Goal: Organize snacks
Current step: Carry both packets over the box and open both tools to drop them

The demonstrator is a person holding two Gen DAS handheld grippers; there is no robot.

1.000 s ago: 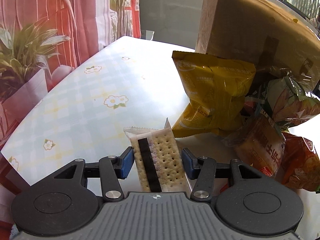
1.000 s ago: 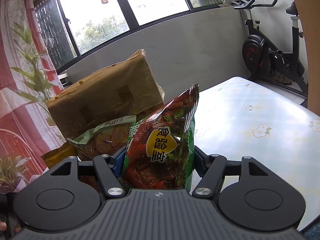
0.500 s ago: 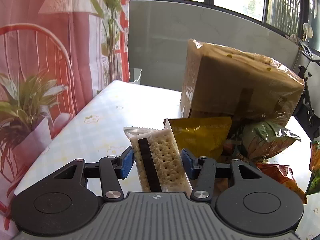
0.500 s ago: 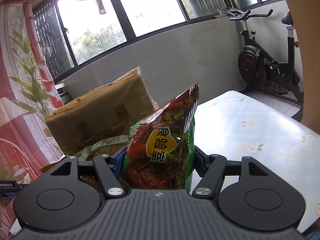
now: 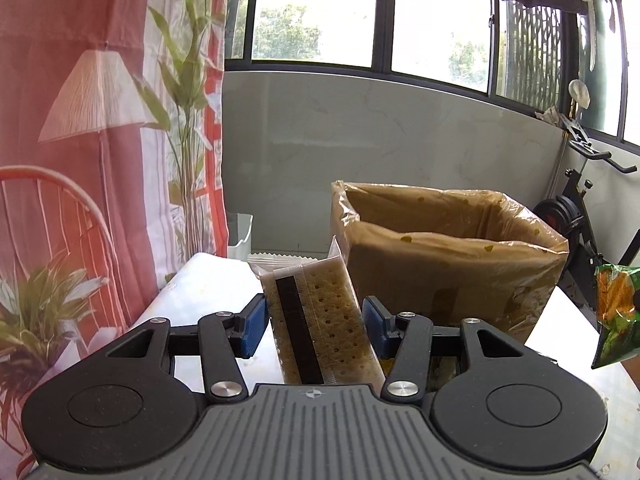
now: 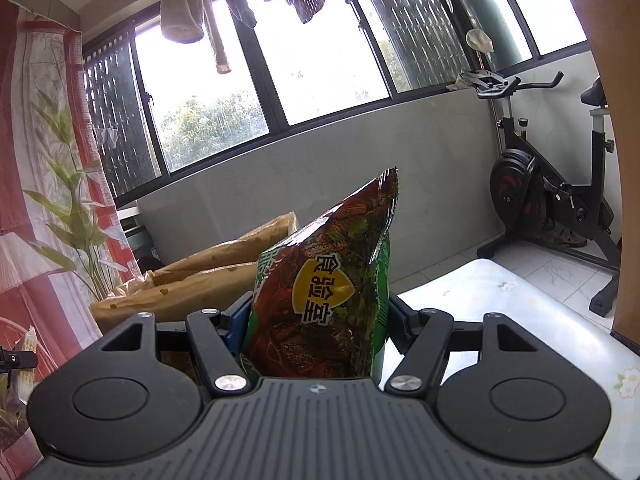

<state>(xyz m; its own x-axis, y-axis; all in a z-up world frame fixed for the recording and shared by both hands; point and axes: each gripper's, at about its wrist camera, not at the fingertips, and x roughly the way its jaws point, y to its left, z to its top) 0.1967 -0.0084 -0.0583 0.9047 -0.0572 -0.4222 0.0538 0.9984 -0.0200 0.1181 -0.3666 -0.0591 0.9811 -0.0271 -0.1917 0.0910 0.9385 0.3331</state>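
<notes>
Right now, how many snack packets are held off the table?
2. A clear-wrapped pale cracker packet is clamped in the left tongs; a red-and-green foil snack bag is clamped in the right tongs. Others may lie hidden below, beside the plastic-lined brown cardboard box.

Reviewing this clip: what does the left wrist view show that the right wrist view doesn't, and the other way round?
Only the left wrist view shows the left gripper with its jaws shut on the cracker pack, and the open inside of the lined cardboard box. Only the right wrist view shows the right gripper with its jaws shut on the green and red snack bag's front, its yellow label facing the camera. Both share the box, the table, the exercise bike and the snack bag, whose edge appears at the left view's right side.
</notes>
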